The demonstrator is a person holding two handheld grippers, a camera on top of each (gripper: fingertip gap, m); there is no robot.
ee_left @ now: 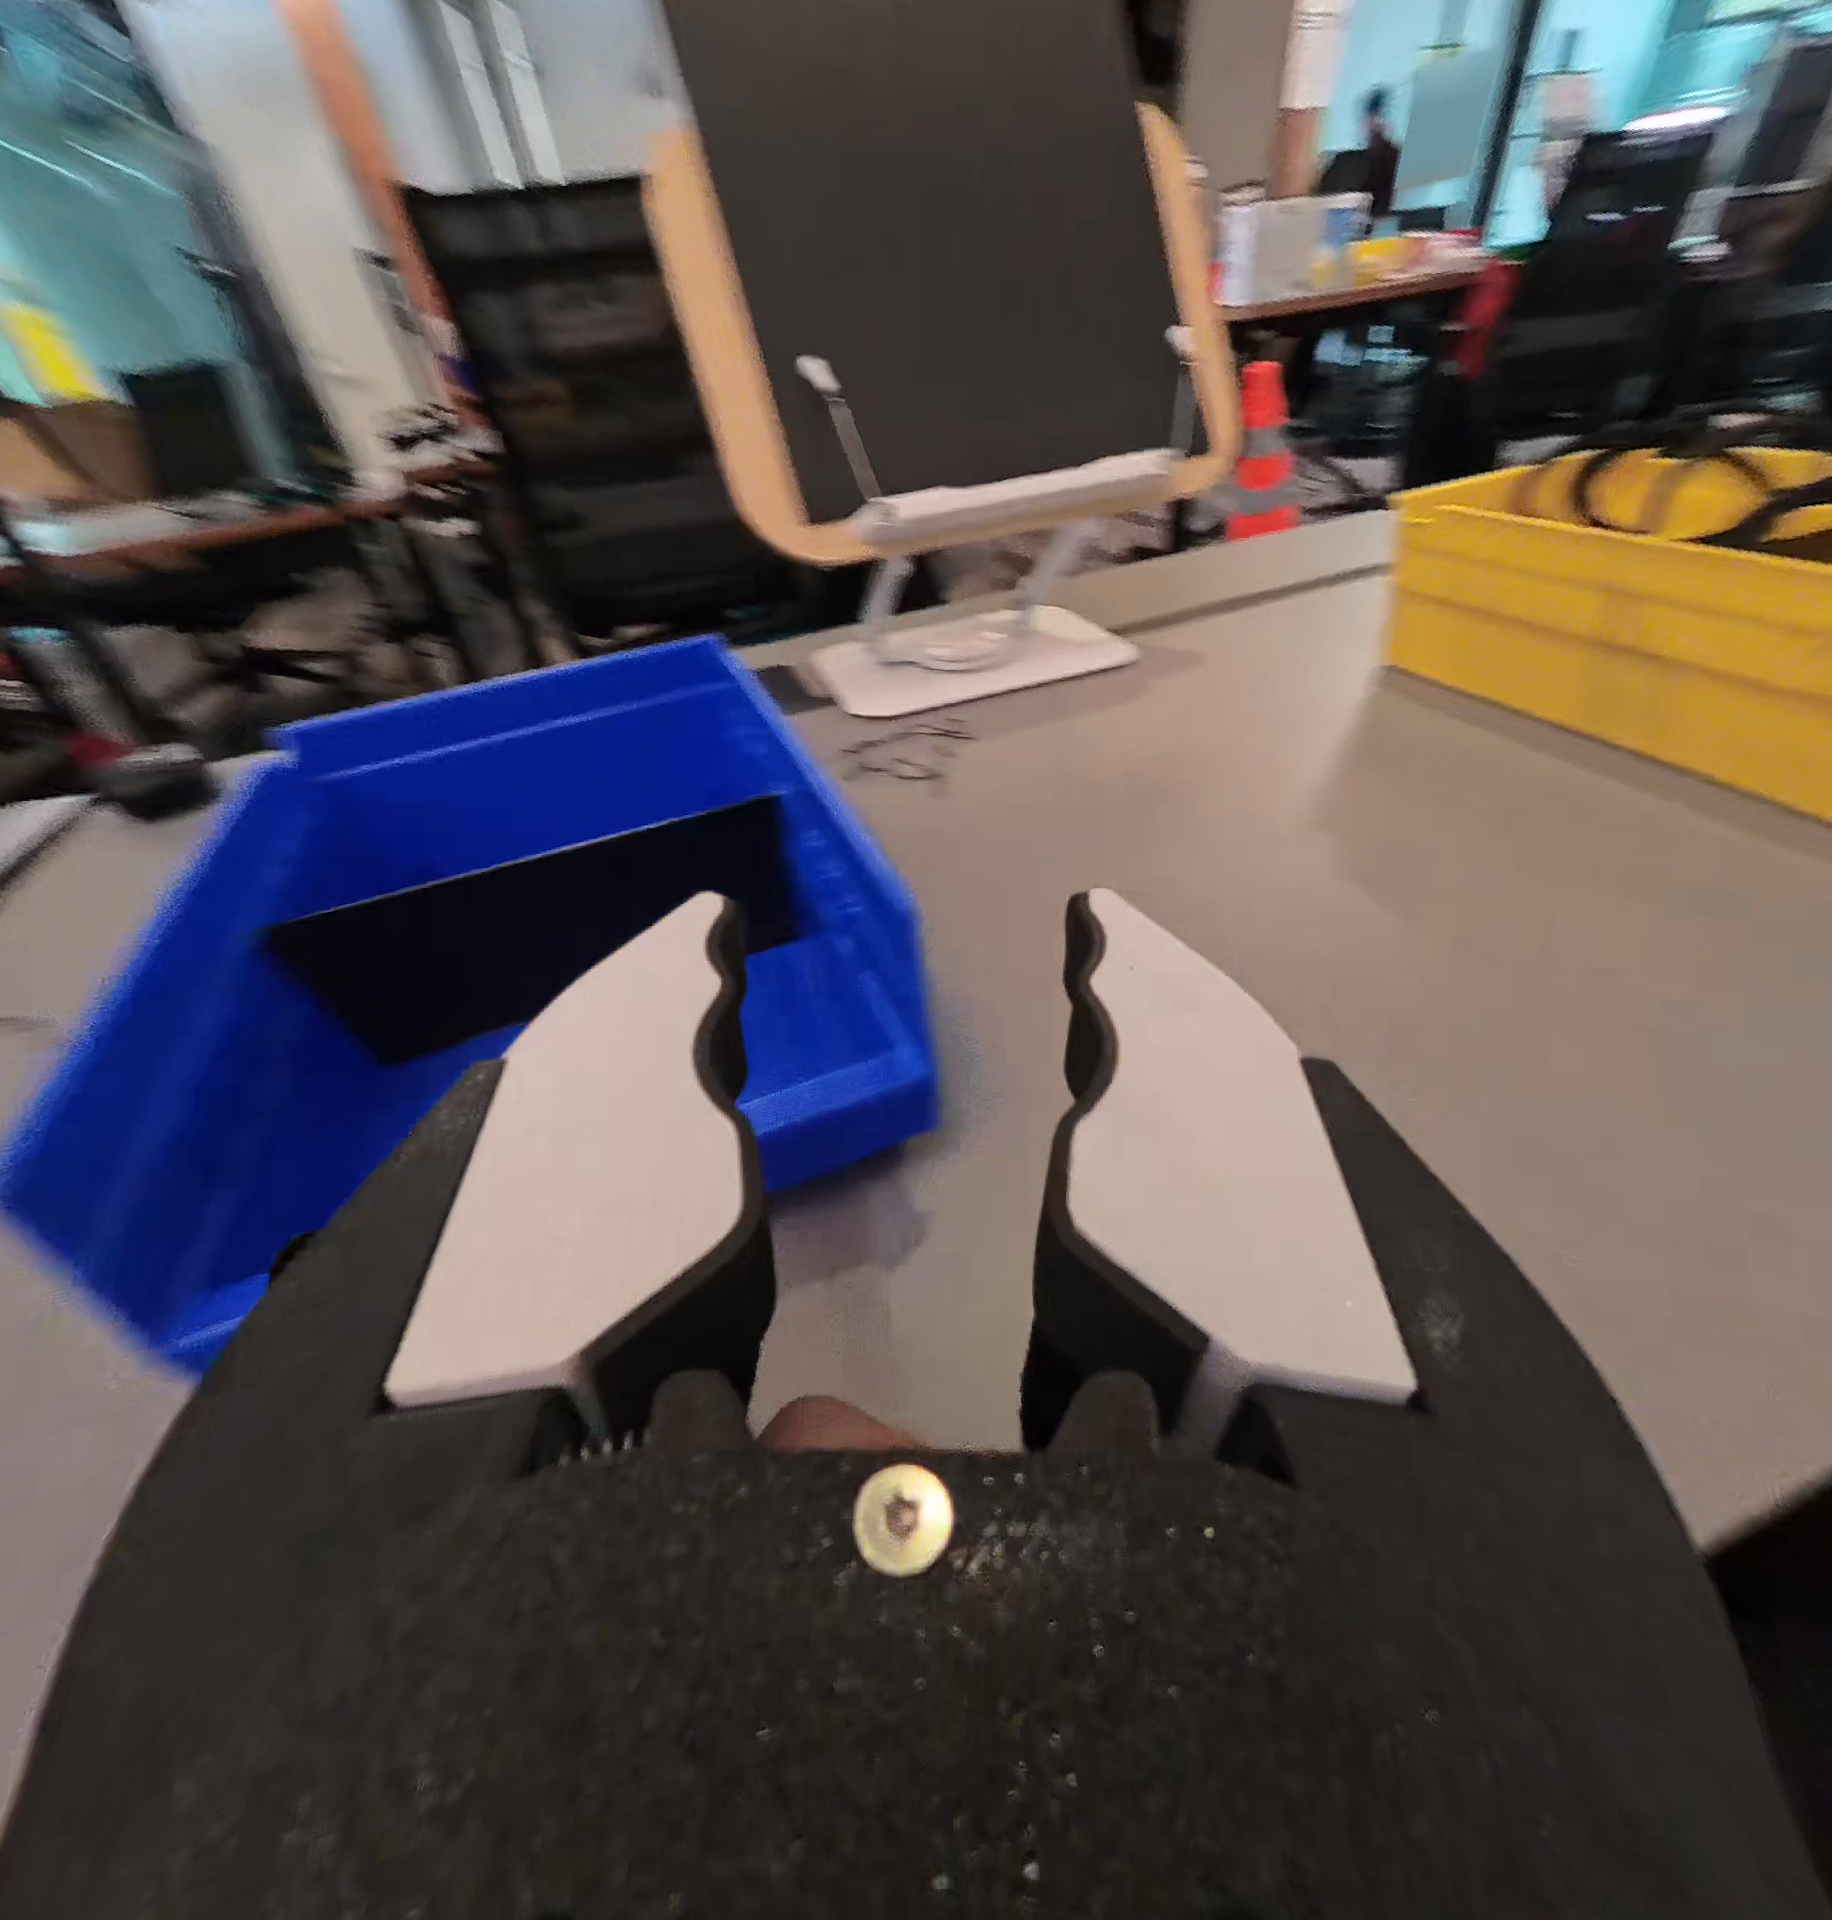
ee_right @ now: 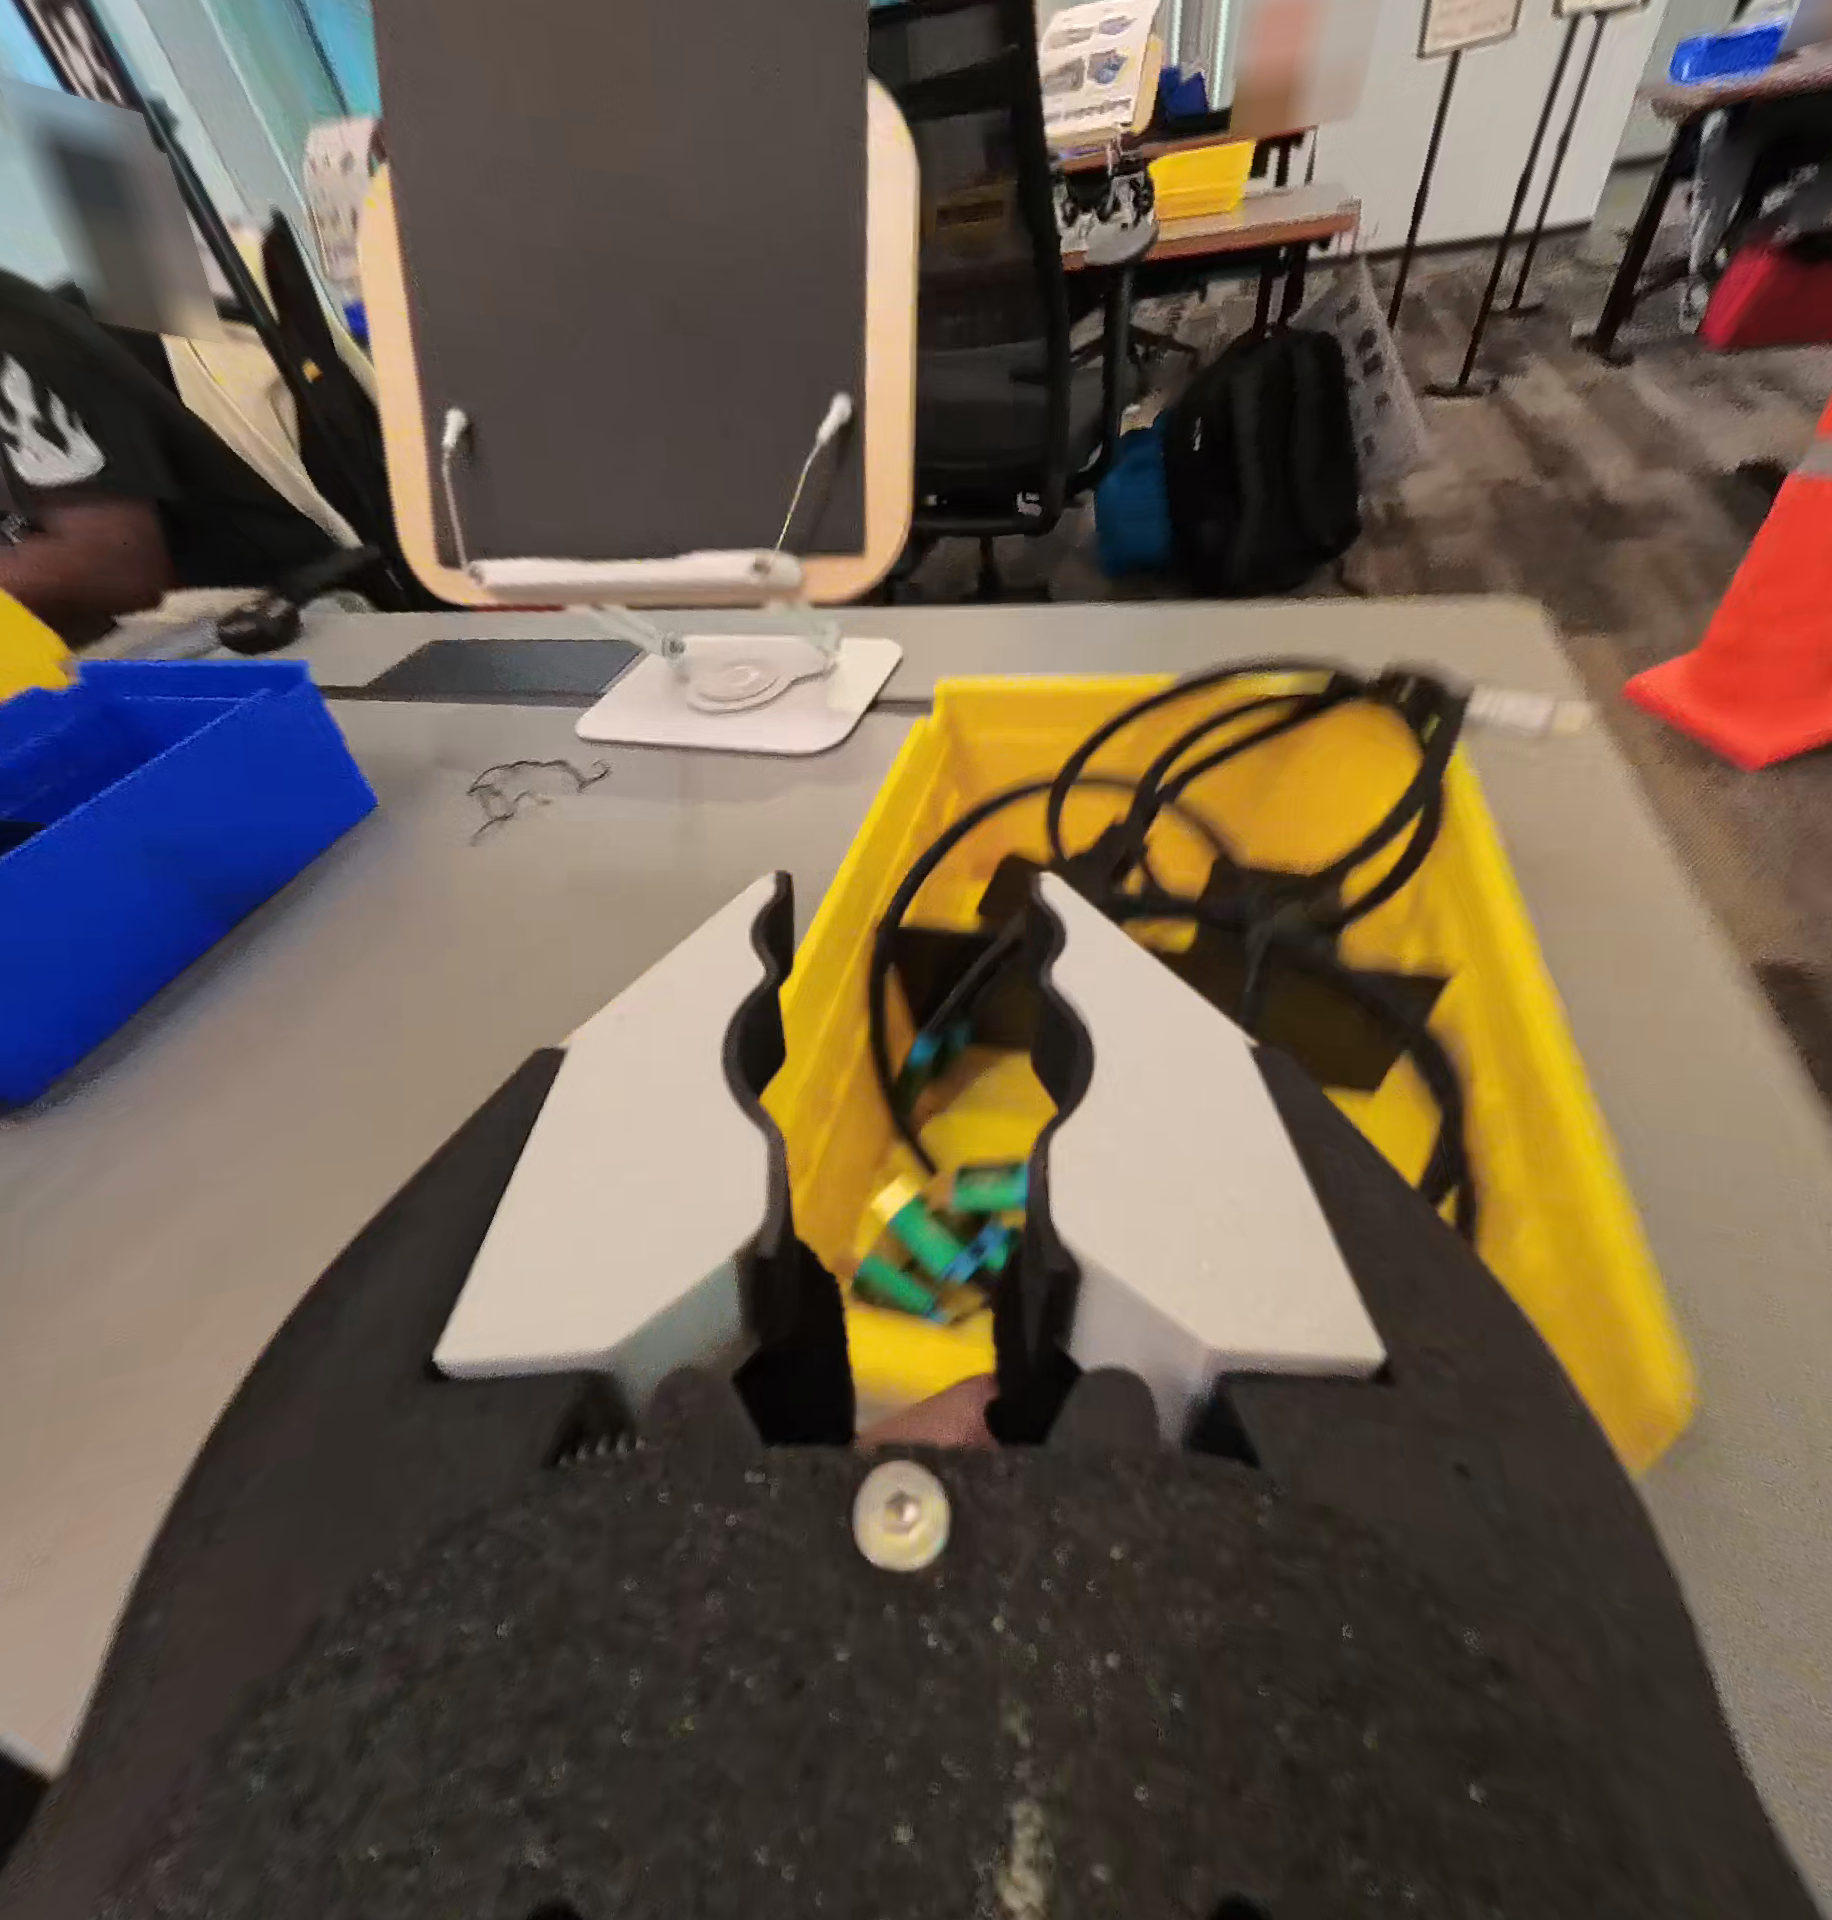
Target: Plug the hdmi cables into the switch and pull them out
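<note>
While your right gripper [ee_right: 912, 899] hovers empty, jaws parted, tangled cables [ee_right: 1234, 821] may snag the yellow bin [ee_right: 1577, 1195]; left gripper [ee_left: 896, 914] gapes wide.

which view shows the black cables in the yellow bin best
The right wrist view: the black cables lie coiled in the open yellow bin right ahead. The left wrist view catches only loops above the bin's far rim.

Left wrist view was taken from just behind the left hand-held gripper [ee_left: 896, 914], aimed forward and slightly down across the grey surface [ee_left: 1307, 935], close to the blue bin [ee_left: 538, 831]. Right wrist view was taken likewise behind the right hand-held gripper [ee_right: 912, 894], close above the yellow bin [ee_right: 1546, 1195]. Both bins, the surface and the framed board on its stand [ee_left: 933, 260] were shared by both views.
</note>
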